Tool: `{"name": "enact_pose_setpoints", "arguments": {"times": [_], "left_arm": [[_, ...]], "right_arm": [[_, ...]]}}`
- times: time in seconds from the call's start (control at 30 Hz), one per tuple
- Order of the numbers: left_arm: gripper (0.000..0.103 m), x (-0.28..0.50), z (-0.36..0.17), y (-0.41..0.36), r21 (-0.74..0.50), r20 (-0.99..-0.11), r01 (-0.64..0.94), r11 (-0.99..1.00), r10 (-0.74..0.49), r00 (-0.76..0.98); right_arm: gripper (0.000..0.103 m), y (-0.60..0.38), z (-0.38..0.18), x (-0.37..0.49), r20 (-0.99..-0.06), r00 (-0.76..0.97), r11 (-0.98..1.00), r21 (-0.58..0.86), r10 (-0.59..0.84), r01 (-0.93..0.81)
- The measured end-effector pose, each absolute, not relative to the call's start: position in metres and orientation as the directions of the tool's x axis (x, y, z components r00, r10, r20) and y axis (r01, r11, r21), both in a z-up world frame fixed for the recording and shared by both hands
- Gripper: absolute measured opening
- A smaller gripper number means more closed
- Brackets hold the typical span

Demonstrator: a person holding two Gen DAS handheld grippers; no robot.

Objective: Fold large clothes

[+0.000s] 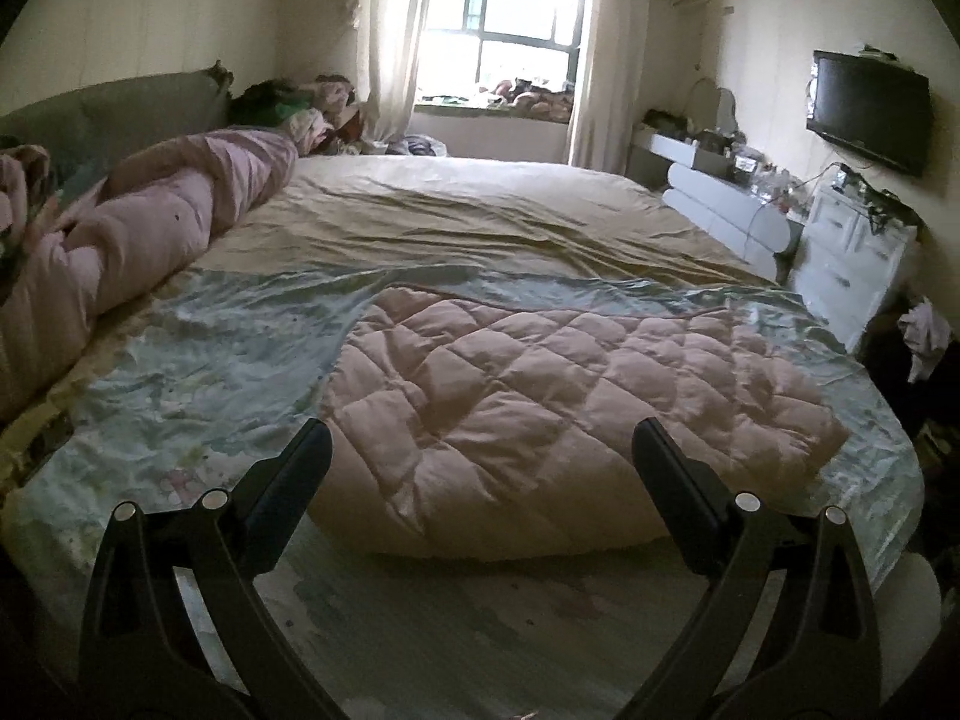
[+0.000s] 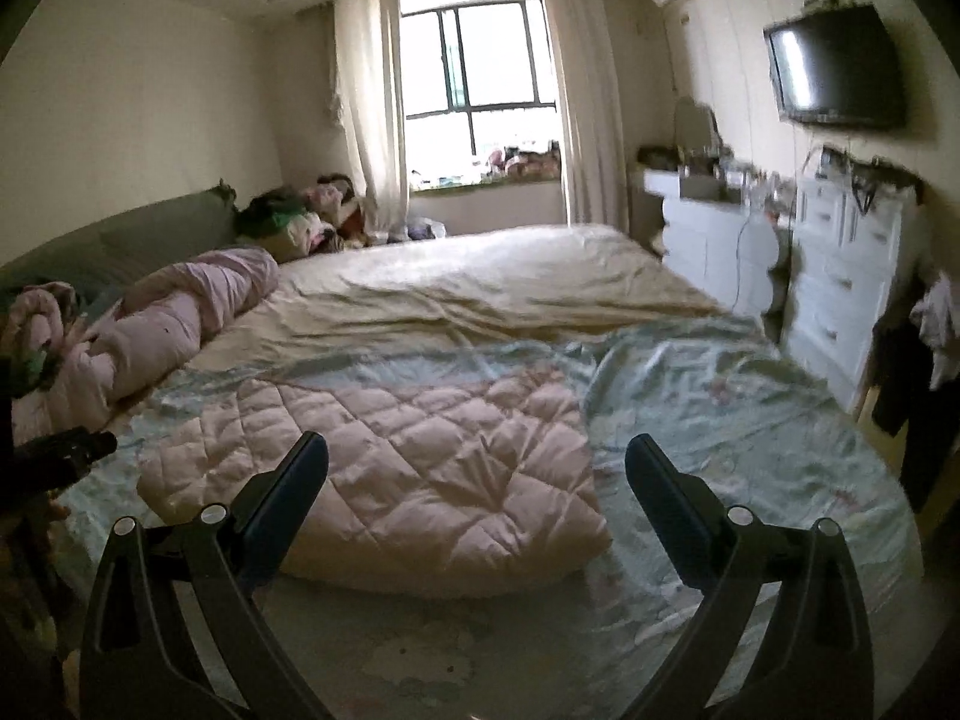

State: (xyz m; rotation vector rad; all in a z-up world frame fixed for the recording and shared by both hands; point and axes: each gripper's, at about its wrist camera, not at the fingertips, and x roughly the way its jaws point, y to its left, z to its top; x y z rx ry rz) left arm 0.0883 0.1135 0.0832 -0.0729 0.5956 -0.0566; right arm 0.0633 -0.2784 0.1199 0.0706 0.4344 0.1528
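A pink quilted garment [image 1: 540, 396] lies folded into a thick pad on the pale green floral sheet [image 1: 198, 372] at the near end of the bed. My left gripper [image 1: 480, 444] hangs above its near edge, jaws wide open, nothing between the fingers. In the right wrist view the same pink garment [image 2: 408, 468] lies ahead and slightly left. My right gripper [image 2: 477, 459] is open wide over its near right part and holds nothing. A dark piece of the left gripper [image 2: 66, 450] shows at the left edge of that view.
A rolled pink duvet [image 1: 150, 222] lies along the bed's left side by a green headboard [image 1: 120, 108]. A beige sheet [image 1: 480, 210] covers the far half. White drawers [image 2: 840, 276], a cluttered dresser and a wall television [image 2: 834, 66] stand at the right; a window [image 2: 474, 72] is ahead.
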Motion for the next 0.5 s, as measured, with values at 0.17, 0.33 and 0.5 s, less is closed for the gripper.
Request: {"name": "enact_pose_setpoints", "arguments": {"times": [0.17,0.33,0.5], "left_arm": [[0.094,0.06,0.078,0.102,-0.079,-0.54,0.044,0.996,-0.08,0.838],[0.094,0.039,0.061,0.096,-0.072,-0.543,0.032,0.997,-0.066,0.837],[0.094,0.028,0.031,0.094,-0.078,-0.575,0.023,0.997,-0.063,0.816]], "right_arm": [[0.099,-0.272,0.123,0.037,-0.36,0.918,0.985,0.1,0.168,-0.141],[0.099,-0.264,0.101,0.018,-0.38,0.908,0.984,0.102,0.175,-0.147],[0.099,-0.245,0.055,0.004,-0.448,0.879,0.986,0.102,0.163,-0.131]]}}
